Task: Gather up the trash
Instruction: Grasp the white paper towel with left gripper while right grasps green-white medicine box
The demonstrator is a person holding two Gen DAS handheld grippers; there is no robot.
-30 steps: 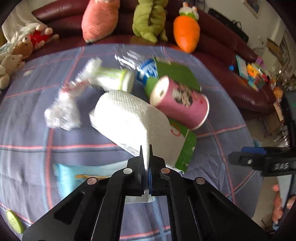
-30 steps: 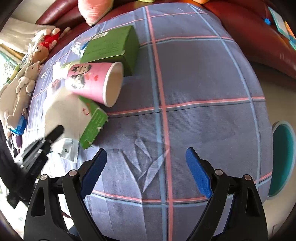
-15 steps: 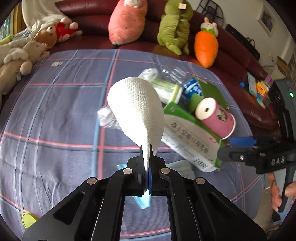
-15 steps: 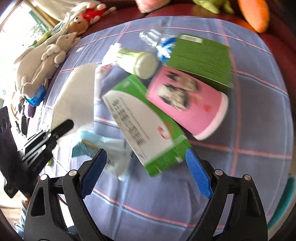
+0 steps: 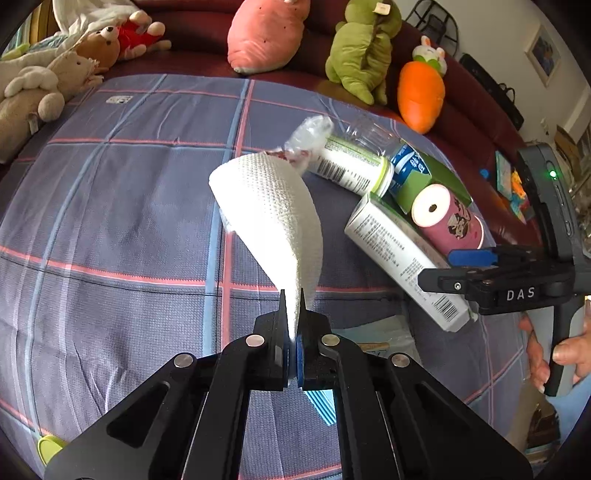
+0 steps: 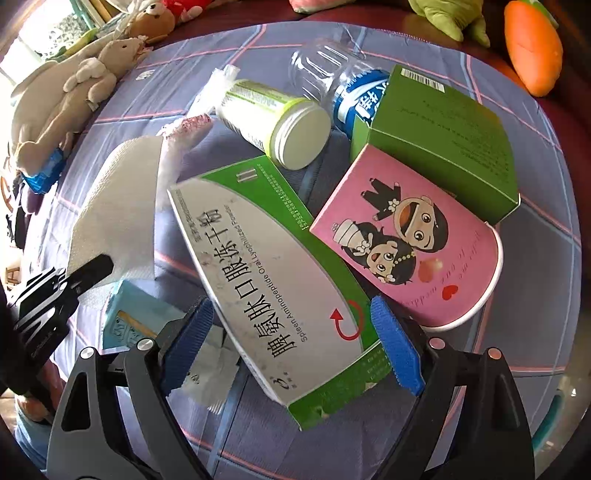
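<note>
My left gripper is shut on a corner of a white paper towel, which hangs lifted above the plaid cloth; the towel also shows at the left of the right wrist view. My right gripper stands open, pointing down, with a white-and-green medicine box between its blue pads, apart from both. Touching that box lie a pink paper cup, a green carton, a white jar, a clear plastic bottle and a crumpled wrapper.
A light blue packet lies flat beside the medicine box. Plush toys line the dark red sofa behind the plaid cloth. A small green lid sits at the near left. A hand holds the right gripper's handle.
The left gripper has lifted the paper towel off the pile and carried it left. The right gripper has swung from bare cloth to over the medicine box, which now lies between its pads.
</note>
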